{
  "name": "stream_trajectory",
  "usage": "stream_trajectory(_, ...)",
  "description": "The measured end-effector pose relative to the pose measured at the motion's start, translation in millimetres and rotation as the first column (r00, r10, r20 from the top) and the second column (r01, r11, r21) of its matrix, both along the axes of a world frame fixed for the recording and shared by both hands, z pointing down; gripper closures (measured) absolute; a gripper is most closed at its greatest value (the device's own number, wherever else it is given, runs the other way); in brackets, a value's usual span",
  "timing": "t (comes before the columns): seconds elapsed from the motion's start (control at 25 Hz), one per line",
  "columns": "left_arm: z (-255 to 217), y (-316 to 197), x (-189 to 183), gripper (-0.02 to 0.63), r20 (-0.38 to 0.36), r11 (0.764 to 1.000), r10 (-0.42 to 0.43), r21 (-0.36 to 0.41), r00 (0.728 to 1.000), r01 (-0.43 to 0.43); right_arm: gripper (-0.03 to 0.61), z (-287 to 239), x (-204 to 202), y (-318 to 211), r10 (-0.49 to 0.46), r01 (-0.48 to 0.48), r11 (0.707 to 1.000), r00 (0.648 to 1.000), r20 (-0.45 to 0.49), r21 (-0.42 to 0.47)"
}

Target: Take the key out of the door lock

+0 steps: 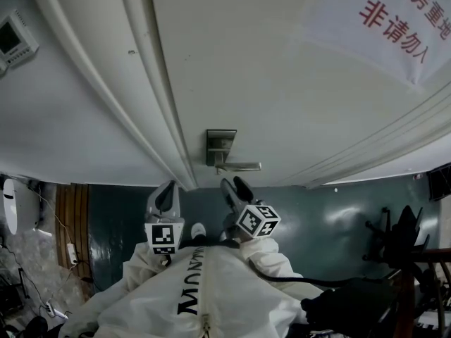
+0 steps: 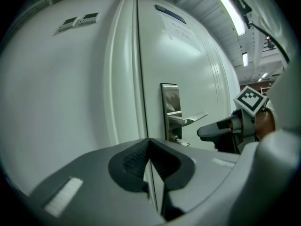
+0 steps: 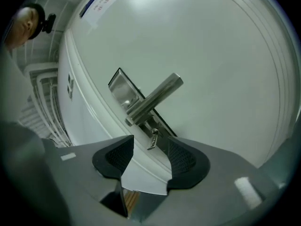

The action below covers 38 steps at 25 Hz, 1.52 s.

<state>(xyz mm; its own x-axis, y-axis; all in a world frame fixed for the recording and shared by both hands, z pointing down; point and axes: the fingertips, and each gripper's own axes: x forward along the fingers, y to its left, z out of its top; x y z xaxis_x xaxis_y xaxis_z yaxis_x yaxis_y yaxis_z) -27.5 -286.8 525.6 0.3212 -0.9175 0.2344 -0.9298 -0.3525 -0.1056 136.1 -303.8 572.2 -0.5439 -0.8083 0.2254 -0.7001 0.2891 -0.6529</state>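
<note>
Currently the key (image 3: pixel 152 139) is in the door lock (image 3: pixel 141 108), sticking out of the metal plate just below the lever handle (image 3: pixel 155 99), with its bow hanging down and outward. Right gripper (image 1: pixel 235 187) is aimed at the lock, rolled to one side. Its fingers (image 3: pixel 186 160) are spread wide. In the right gripper view the key shows in the gap between the two tips but beyond them, with no pad touching it and nothing pinched. Left gripper (image 1: pixel 166 192) is just beside the right one, on the side of the door's edge, pointing at the door (image 1: pixel 282 83) near the seam with the frame (image 1: pixel 106 83). Its pads (image 2: pixel 134 161) are pressed together at the tips and hold nothing. The left gripper view catches the right gripper's tip close to the lever handle's free end but apart from it, with the key visible under the handle. Head view: both grippers sit low, below the lock plate, well clear of the door surface, marker cubes (image 1: pixel 257 220) facing the camera. Handle is level and untouched. A white sign (image 1: pixel 384 16) with red characters is on the door, up and to the right of the lock. A small wall panel (image 1: pixel 14 39) is mounted left of the frame. Floor (image 1: pixel 331 217) is dark teal. The person's white sleeves fill the bottom of the frame.
</note>
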Motion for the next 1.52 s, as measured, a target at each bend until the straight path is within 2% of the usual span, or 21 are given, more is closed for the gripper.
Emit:
stream_trajectory(0.28,1,5,-13,0.614,0.017,1.0,-0.017,-0.006,1.0,0.018,0.387,5,-13,-17,0.026,-0.02,0.999,0.971,0.236,-0.029)
stream_trajectory(0.48,2,8,-18,0.614,0.02,1.0,-0.024,-0.009,1.0,0.024,0.401,14,-16,-26,0.069,-0.036,0.995,0.919,0.389,-0.091)
stream_trajectory(0.68,4,8,-19,0.614,0.018,1.0,-0.025,-0.012,1.0,0.025,0.413,30,-20,-32,0.122,-0.035,0.982,0.867,0.483,-0.187)
stream_trajectory(0.8,4,8,-17,0.614,0.018,1.0,-0.019,-0.013,1.0,0.02,0.419,31,-24,-38,0.108,-0.011,0.984,0.835,0.54,-0.18)
stream_trajectory(0.88,4,8,-16,0.614,0.019,1.0,-0.019,-0.014,1.0,0.019,0.448,30,-25,-43,0.106,-0.005,0.985,0.811,0.576,-0.174)
stream_trajectory(1.12,5,7,-17,0.614,0.021,1.0,-0.022,-0.017,1.0,0.023,0.473,30,-26,-53,0.126,-0.006,0.982,0.763,0.633,-0.189)
stream_trajectory(1.2,5,6,-16,0.614,0.022,1.0,-0.02,-0.017,1.0,0.021,0.49,31,-27,-54,0.131,-0.006,0.981,0.761,0.636,-0.195)
stream_trajectory(1.28,5,6,-16,0.614,0.021,1.0,-0.02,-0.018,1.0,0.02,0.534,33,-26,-55,0.137,-0.008,0.979,0.763,0.632,-0.202)
stream_trajectory(1.52,4,5,-13,0.614,0.022,1.0,-0.016,-0.014,1.0,0.017,0.565,37,-26,-55,0.15,-0.006,0.974,0.763,0.628,-0.226)
